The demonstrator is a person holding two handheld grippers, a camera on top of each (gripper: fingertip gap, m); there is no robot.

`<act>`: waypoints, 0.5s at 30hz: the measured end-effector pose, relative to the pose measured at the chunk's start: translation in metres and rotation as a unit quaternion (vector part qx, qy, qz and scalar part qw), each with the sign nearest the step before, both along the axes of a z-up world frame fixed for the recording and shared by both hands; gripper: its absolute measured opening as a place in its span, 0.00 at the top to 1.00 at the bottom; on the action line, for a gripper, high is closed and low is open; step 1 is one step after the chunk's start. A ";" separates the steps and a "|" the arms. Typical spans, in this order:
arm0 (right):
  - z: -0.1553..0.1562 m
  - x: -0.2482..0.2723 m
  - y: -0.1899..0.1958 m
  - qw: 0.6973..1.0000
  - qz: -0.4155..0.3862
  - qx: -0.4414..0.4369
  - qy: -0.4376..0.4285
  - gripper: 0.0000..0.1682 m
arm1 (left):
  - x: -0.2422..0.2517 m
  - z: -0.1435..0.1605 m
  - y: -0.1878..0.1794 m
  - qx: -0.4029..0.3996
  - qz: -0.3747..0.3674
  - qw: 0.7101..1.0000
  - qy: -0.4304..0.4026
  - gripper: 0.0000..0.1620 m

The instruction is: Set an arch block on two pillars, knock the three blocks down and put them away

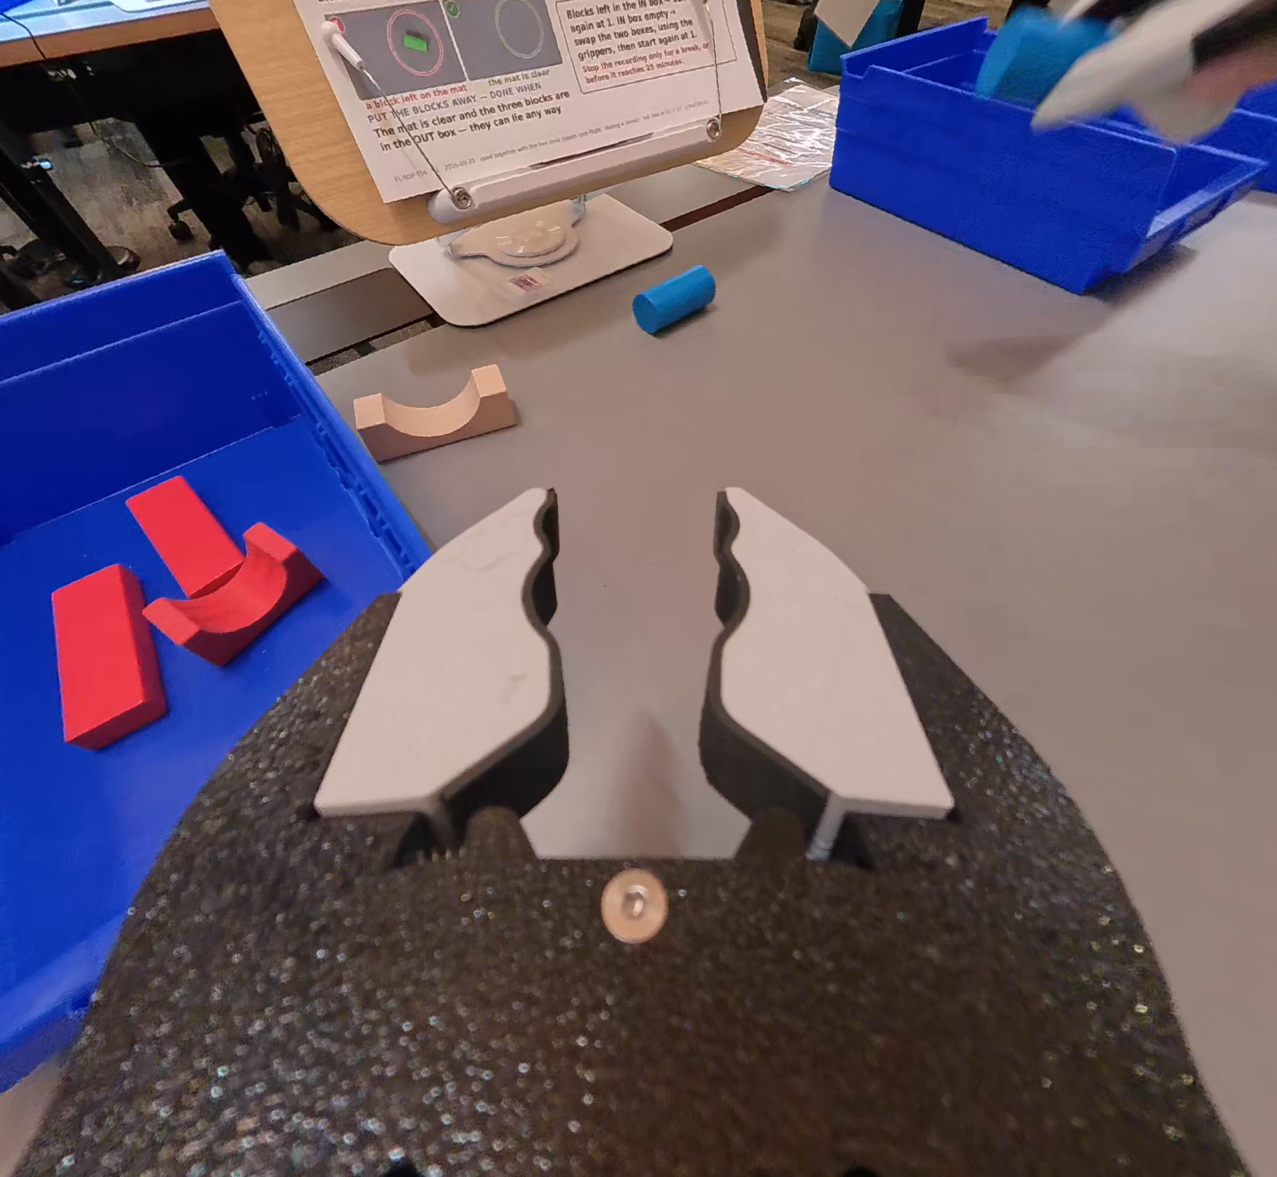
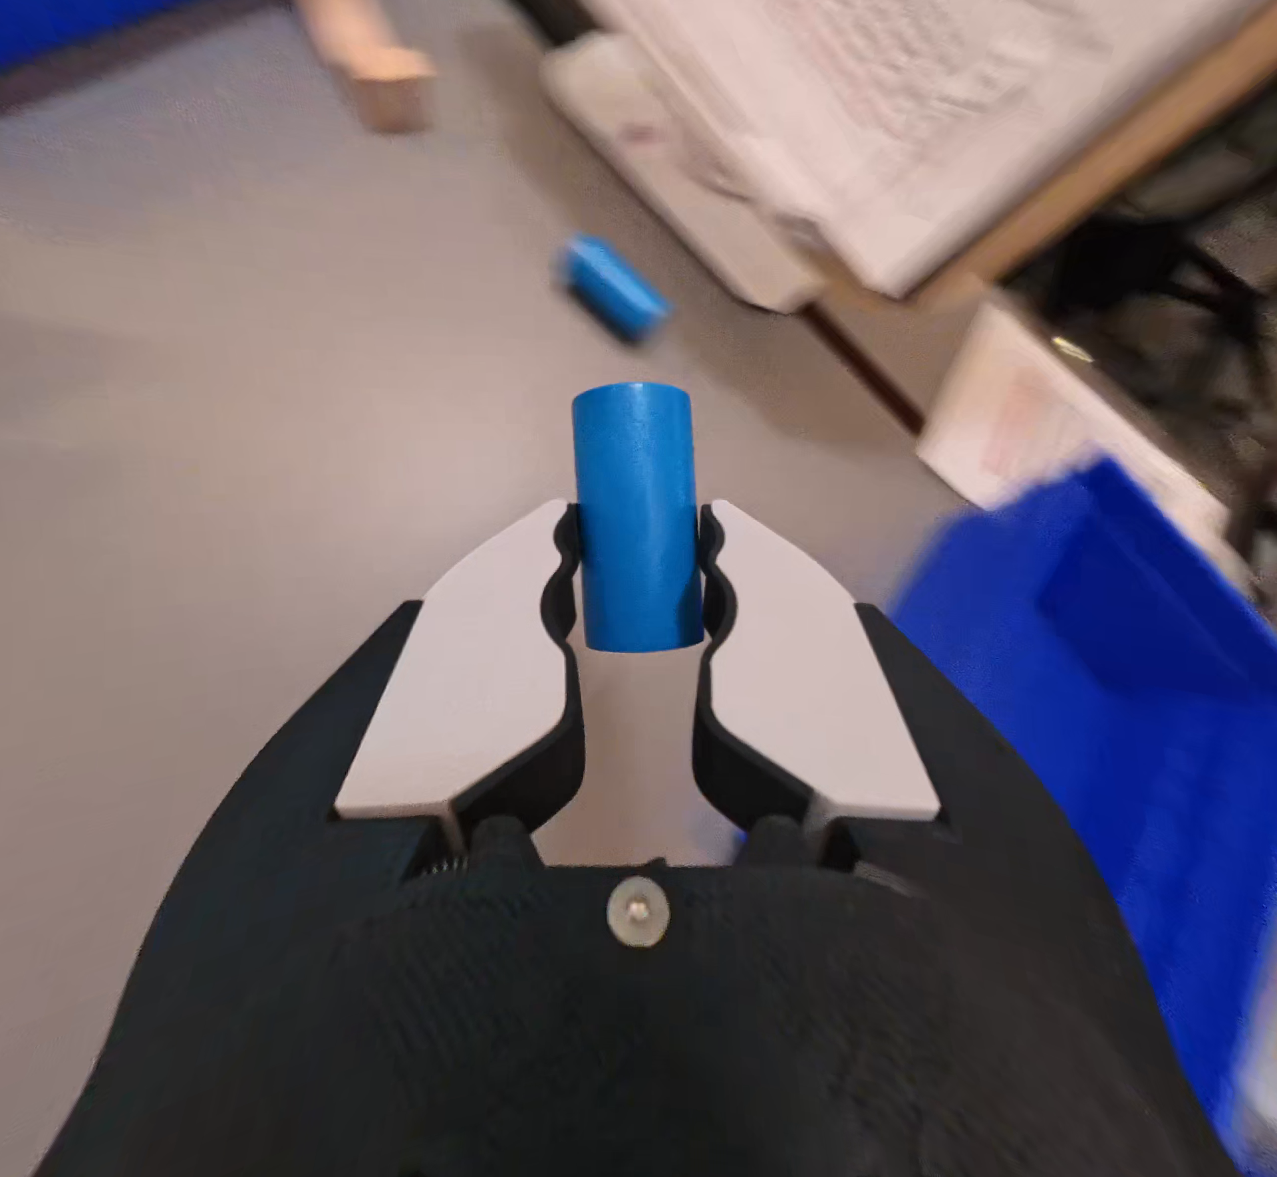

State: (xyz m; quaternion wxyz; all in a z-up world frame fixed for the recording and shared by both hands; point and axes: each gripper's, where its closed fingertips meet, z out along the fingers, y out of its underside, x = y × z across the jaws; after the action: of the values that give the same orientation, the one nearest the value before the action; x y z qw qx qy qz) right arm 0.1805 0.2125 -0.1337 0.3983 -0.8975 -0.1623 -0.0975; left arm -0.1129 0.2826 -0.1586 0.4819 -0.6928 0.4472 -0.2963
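Note:
My left gripper [image 1: 634, 508] is open and empty, low over the grey table [image 1: 864, 487], beside the left blue bin [image 1: 325, 398]. A tan arch block [image 1: 434, 411] lies ahead of it, a blue cylinder [image 1: 674, 299] farther on. My right gripper [image 2: 637, 508] is shut on a second blue cylinder [image 2: 636, 522], held above the table. In the left wrist view it shows blurred at the upper right [image 1: 1078, 59] with its blue cylinder [image 1: 1029, 56] over the right blue bin [image 1: 1023, 176]. The lying cylinder [image 2: 611, 287] and arch block [image 2: 366, 45] show blurred in the right wrist view.
Two red flat blocks [image 1: 103, 653] [image 1: 183, 532] and a red arch block [image 1: 235, 591] lie in the left bin. A wooden stand with an instruction sheet [image 1: 511, 38] stands at the table's far edge. The right bin [image 2: 1105, 695] is at the right.

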 end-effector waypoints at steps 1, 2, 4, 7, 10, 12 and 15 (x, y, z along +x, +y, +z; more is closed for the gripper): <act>0.012 0.039 -0.006 0.999 -0.046 0.007 -0.009 0.80 | 0.000 0.000 0.000 0.000 -0.001 1.000 0.000 0.74; 0.019 0.074 -0.013 0.996 -0.085 0.006 -0.011 0.80 | 0.000 0.000 0.000 0.000 0.000 1.000 0.000 0.74; 0.023 0.136 -0.026 0.988 -0.153 -0.004 -0.012 0.80 | 0.000 0.000 0.001 0.001 0.002 1.000 0.000 0.74; 0.002 0.210 -0.050 0.970 -0.239 -0.050 0.004 0.80 | 0.000 0.002 0.001 0.002 0.003 1.000 -0.002 0.74; -0.037 0.255 -0.067 0.952 -0.290 -0.091 0.045 0.80 | -0.002 0.004 0.002 0.004 0.007 1.000 -0.003 0.74; -0.064 0.277 -0.081 0.937 -0.321 -0.124 0.053 0.80 | -0.002 0.004 0.002 0.005 0.009 1.000 -0.003 0.74; -0.096 0.293 -0.102 0.922 -0.343 -0.173 0.043 0.80 | -0.003 0.004 0.002 0.007 0.013 1.000 0.000 0.74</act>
State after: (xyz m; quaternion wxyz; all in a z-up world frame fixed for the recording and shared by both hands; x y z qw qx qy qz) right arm 0.4735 0.1101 -0.2292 0.1858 -0.9565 0.1584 -0.1599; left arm -0.1163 0.2848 -0.1545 0.4905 -0.6952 0.4402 -0.2869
